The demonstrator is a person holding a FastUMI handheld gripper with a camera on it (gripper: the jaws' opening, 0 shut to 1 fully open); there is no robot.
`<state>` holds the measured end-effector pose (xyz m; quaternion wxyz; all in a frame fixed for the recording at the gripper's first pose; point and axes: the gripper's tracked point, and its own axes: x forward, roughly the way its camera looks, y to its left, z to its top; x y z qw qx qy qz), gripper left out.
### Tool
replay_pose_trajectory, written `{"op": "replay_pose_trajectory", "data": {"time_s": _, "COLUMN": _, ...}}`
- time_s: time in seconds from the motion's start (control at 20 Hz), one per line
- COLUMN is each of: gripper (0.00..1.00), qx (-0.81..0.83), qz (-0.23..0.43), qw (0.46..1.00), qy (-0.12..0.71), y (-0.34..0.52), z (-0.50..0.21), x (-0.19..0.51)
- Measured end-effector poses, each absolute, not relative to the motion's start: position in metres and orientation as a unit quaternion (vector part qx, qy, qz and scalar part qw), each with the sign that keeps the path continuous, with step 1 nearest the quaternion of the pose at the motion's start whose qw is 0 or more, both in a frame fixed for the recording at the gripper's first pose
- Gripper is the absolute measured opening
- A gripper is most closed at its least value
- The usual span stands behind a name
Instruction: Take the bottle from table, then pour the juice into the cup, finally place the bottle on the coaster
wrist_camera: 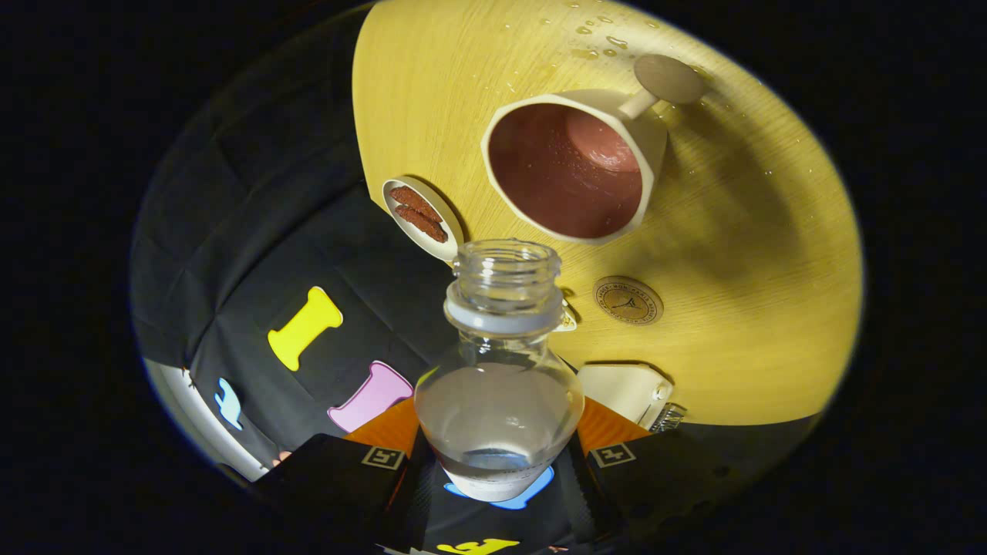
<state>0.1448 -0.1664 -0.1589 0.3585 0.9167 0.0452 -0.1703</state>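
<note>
My tongs (497, 462) clamp the uncapped bottle (500, 385); cup (574, 173) at one o'clock; pouring and coaster (628, 301) placement remain.

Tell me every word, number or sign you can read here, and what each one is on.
Round coaster on the wooden table: ring of letters around a small emblem, too small and blurred to read.
Gripper, fingers closed on the clear bottle: a square black-and-white marker on each finger, patterns rather than words.
Bottle, cup and small dish: no writing visible.

Bottle (500, 370) between jaws, near cup (574, 166)
</note>
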Motion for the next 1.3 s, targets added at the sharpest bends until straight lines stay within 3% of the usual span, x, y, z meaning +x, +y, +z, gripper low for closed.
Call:
{"op": "replay_pose_trajectory", "data": {"time_s": 0.3, "gripper": 0.72, "qx": 0.823, "qz": -0.167, "qw": 0.539, "qy": 0.069, "y": -0.161, "z": -0.169, "x": 0.128}}
{"op": "replay_pose_trajectory", "data": {"time_s": 0.55, "gripper": 0.72, "qx": 0.678, "qz": -0.130, "qw": 0.712, "qy": 0.132, "y": -0.145, "z": -0.169, "x": 0.109}}
{"op": "replay_pose_trajectory", "data": {"time_s": 0.85, "gripper": 0.72, "qx": 0.454, "qz": -0.064, "qw": 0.876, "qy": 0.151, "y": -0.130, "z": -0.168, "x": 0.079}}
{"op": "replay_pose_trajectory", "data": {"time_s": 1.05, "gripper": 0.72, "qx": 0.280, "qz": -0.035, "qw": 0.946, "qy": 0.158, "y": -0.122, "z": -0.176, "x": 0.062}}
{"op": "replay_pose_trajectory", "data": {"time_s": 1.3, "gripper": 0.72, "qx": 0.120, "qz": -0.020, "qw": 0.980, "qy": 0.155, "y": -0.104, "z": -0.193, "x": 0.064}}
